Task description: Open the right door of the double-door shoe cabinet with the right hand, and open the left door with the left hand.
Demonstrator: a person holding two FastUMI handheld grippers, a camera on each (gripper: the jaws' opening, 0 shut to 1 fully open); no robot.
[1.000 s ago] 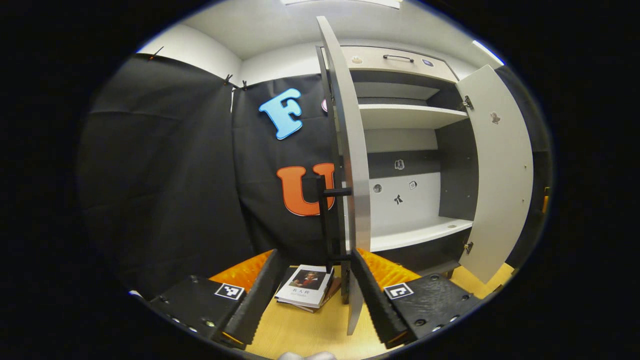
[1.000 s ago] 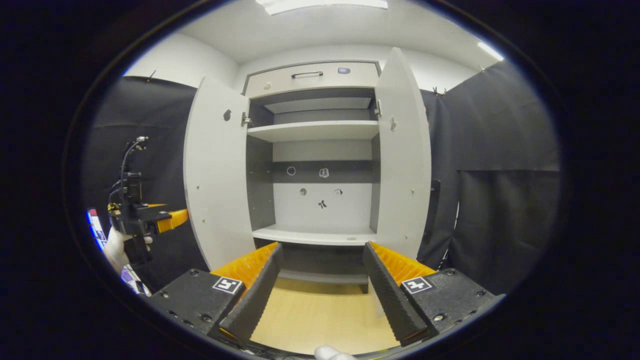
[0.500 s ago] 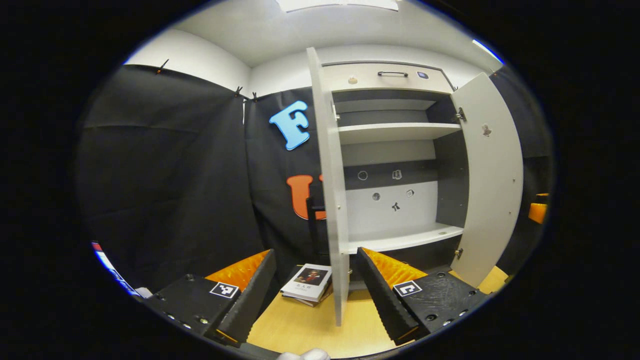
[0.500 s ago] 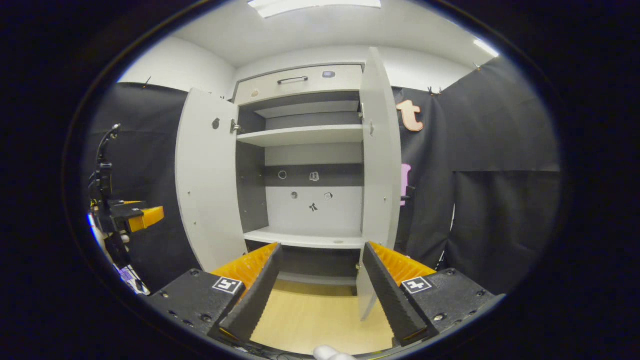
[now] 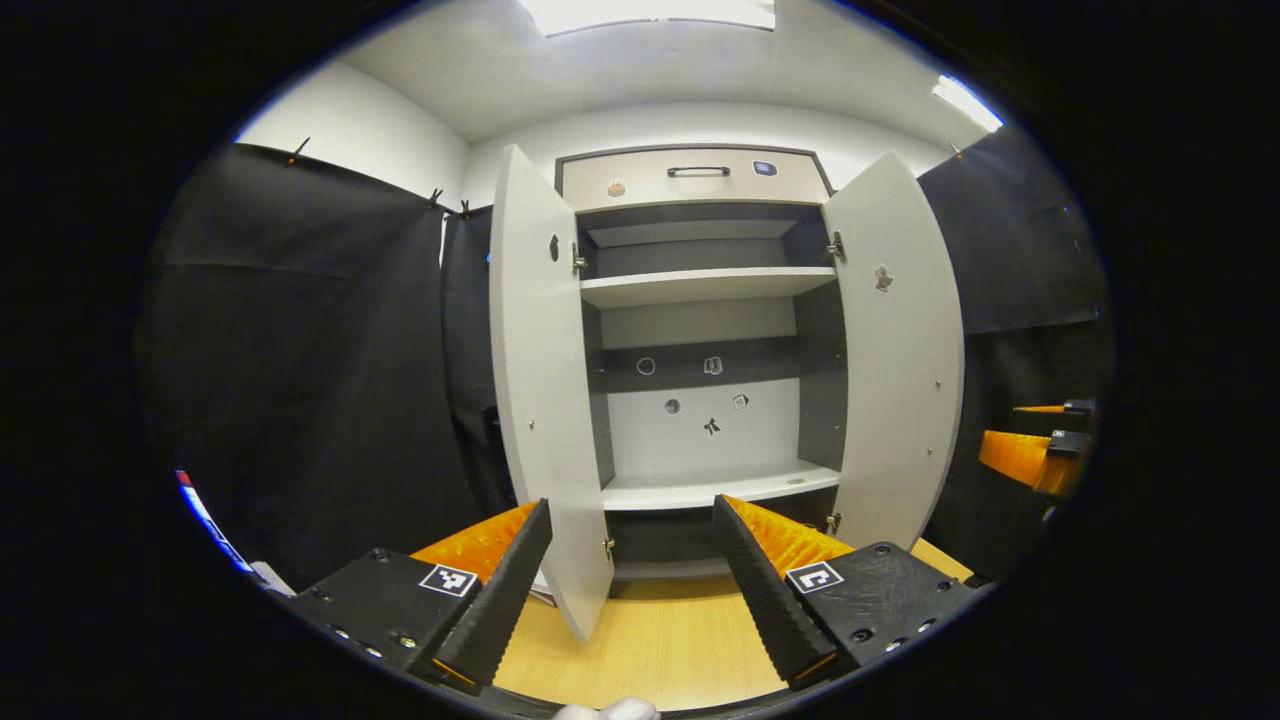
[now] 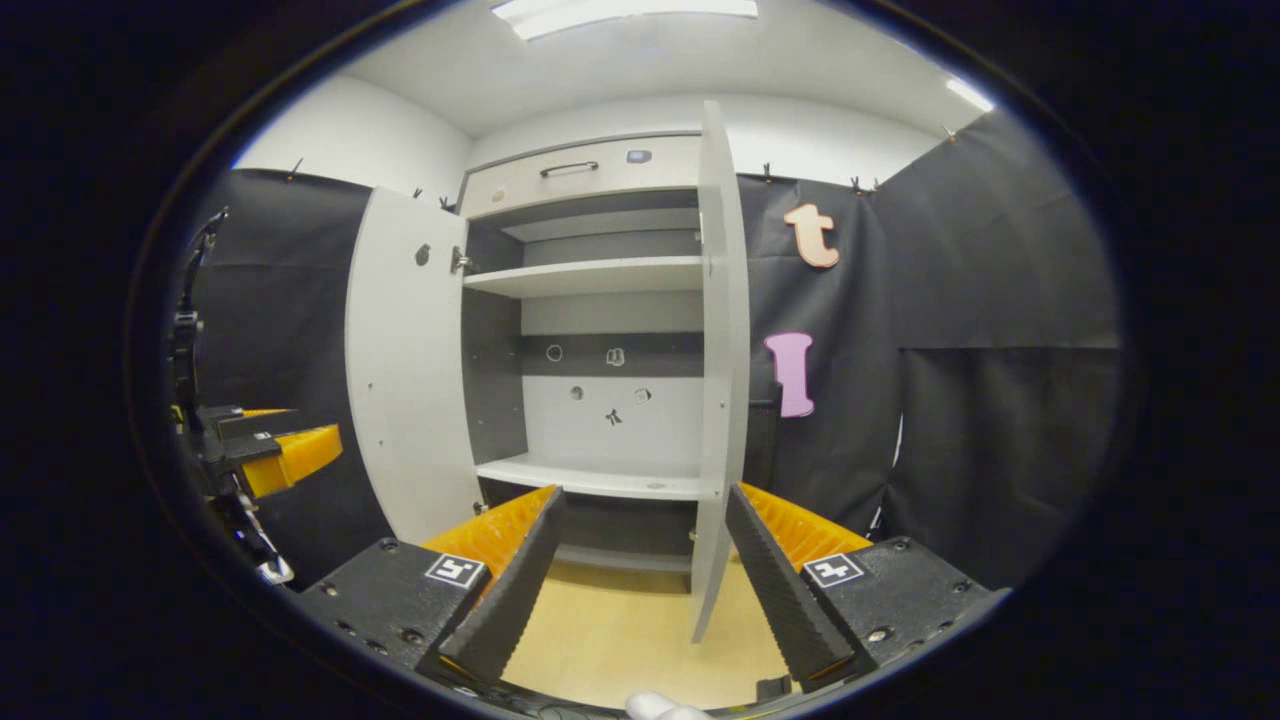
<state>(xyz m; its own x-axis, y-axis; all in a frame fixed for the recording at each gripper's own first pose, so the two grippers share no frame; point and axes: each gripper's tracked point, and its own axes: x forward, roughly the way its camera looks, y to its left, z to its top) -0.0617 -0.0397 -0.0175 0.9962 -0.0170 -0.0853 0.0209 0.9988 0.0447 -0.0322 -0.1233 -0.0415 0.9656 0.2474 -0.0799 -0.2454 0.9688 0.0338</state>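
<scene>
Left gripper [image 5: 632, 585]: fingers spread wide, nothing between them, held low and level, facing the shoe cabinet [image 5: 700, 330] head-on from a short way back. Right gripper [image 6: 645, 580]: likewise released, fingers parted around empty air, pointed at the cabinet from slightly right of centre, so the right door [image 6: 722, 360] is seen nearly edge-on.

Largest first. The cabinet stands against the back wall on the wooden floor [image 5: 660, 655]. Both doors stand swung outward: in the left gripper view the left door [image 5: 540, 380] and right door [image 5: 900, 360] flank the open interior. Inside, an upper shelf [image 5: 705, 287] and a lower shelf [image 5: 720, 488] are bare; small stickers mark the back panel [image 5: 705, 425]. A closed drawer [image 5: 690, 178] with a handle sits on top.

Judgement: both opening steps appear complete; what remains is the retreat. To do it well, each hand should draw straight back, fingers kept apart and clear of the door edges so neither panel is nudged toward closing. The left door's lower corner lies just beside the left gripper's fingers in its own view, the closest clearance.

Pose: each gripper appears at the margin of the other's view, at about door mid-height, outboard of its door and not touching it.
</scene>
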